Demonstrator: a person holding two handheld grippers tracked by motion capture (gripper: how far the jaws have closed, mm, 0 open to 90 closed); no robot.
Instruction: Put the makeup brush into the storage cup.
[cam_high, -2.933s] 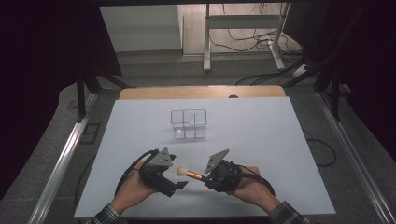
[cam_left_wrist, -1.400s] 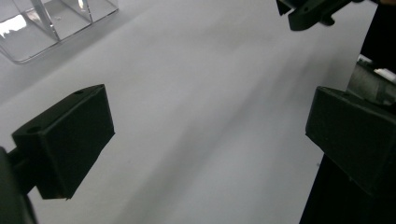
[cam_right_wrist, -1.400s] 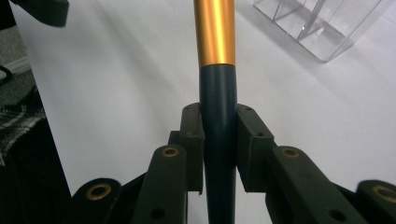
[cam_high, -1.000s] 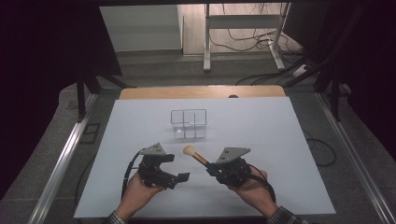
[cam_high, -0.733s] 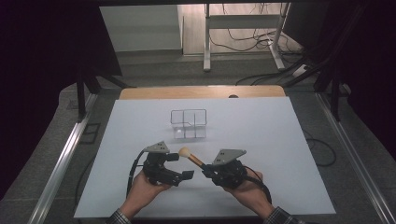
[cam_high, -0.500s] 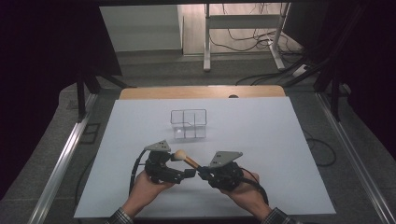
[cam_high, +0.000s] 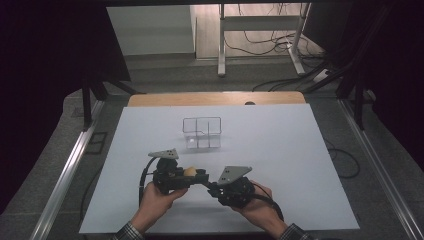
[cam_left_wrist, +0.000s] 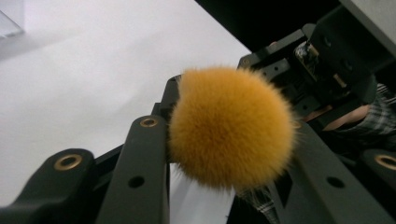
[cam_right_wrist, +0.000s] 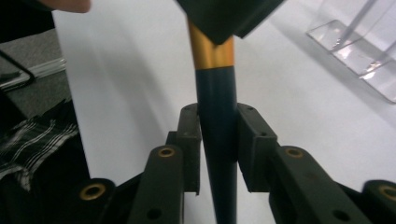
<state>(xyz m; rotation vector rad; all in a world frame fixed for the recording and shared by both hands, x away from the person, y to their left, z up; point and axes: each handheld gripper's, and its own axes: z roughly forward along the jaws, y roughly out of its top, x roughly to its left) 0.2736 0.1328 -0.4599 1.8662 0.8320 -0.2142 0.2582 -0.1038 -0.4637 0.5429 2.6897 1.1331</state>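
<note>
**Brush passes from right to left**

My left hand-held gripper (cam_left_wrist: 229, 154) has just been closing, and its jaws now sit around the brush (cam_left_wrist: 232, 126), at the ferrule just under the orange head; I judge it a grip, though the bristles hide the contact. A second ago those jaws stood wide, apart from the brush. My right hand-held gripper (cam_right_wrist: 218, 144) has just begun to ease open: its pads flank the dark handle (cam_right_wrist: 217, 135) closely, and I cannot tell if they press. The brush hangs above the table (cam_high: 300, 150) between my two hands, near the clear organizer (cam_high: 202, 133). The handover looks nearly done; next I should free the right side and carry the brush to the organizer.
</note>
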